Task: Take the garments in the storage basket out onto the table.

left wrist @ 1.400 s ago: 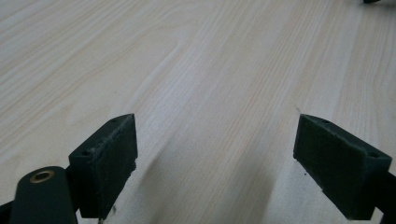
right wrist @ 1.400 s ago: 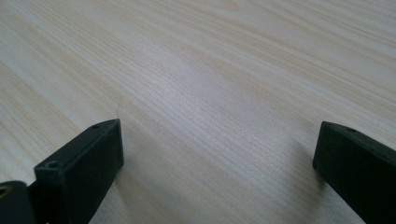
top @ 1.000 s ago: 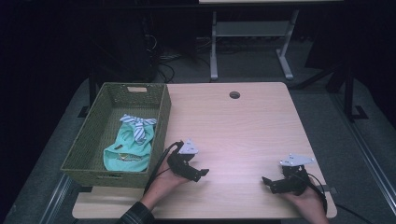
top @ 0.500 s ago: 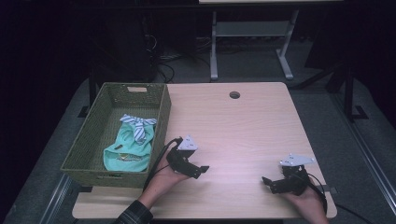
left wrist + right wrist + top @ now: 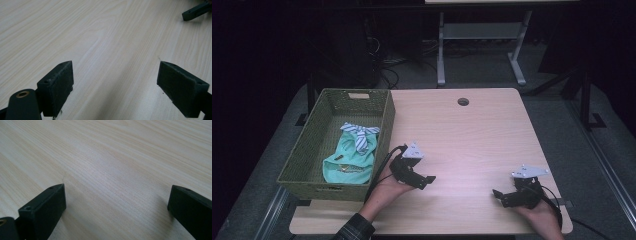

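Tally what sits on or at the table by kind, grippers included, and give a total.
Woven olive-green rectangular basket: 1
Teal garment with striped bow, lying in the basket: 1
Black two-jaw gripper: 2, left gripper and right gripper, both open and empty over the light wooden table
Total: 4

Dark room; grey floor [image 5: 492, 75]; metal desk frame [image 5: 479, 37] behind.

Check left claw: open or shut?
Open. Left claw has its jaws wide apart over the bare table, nothing between them.
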Tool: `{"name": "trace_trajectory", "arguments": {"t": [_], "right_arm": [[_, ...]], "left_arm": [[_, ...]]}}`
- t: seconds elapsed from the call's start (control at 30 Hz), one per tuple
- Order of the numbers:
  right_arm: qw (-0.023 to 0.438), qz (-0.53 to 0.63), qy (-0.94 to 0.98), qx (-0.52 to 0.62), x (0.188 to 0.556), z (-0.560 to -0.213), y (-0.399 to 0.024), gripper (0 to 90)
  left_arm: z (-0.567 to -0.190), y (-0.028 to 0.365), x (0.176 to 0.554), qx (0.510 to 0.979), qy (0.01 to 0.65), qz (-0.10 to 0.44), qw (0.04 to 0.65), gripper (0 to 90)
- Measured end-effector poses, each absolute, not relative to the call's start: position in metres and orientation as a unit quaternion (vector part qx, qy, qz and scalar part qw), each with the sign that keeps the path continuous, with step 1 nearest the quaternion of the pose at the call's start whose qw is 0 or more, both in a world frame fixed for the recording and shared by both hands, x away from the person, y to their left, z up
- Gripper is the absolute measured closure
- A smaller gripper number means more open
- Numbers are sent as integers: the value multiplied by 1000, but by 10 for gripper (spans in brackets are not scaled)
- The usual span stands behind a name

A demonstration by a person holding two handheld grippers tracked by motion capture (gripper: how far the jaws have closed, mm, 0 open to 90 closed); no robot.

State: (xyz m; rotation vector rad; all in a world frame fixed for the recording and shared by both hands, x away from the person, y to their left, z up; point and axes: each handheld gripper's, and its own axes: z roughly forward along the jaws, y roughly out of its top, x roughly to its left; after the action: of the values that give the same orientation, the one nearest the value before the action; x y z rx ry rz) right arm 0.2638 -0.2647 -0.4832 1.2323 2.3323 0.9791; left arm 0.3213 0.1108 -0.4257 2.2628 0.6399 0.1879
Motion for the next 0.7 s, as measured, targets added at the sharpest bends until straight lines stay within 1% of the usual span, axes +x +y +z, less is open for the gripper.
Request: {"name": "trace_trajectory", "arguments": {"t": [0.37, 0.5, 0.7], "right_arm": [[161, 343, 818, 433, 264, -483, -265, 12], [161, 343, 818, 434, 264, -483, -265, 12], [161, 343, 818, 434, 264, -483, -265, 12]], "left_arm": [[-418, 110, 324, 887, 249, 70, 382, 131], [-413, 110, 325, 883, 250, 67, 392, 131], [-409, 110, 326, 888, 245, 60, 385, 131]]}}
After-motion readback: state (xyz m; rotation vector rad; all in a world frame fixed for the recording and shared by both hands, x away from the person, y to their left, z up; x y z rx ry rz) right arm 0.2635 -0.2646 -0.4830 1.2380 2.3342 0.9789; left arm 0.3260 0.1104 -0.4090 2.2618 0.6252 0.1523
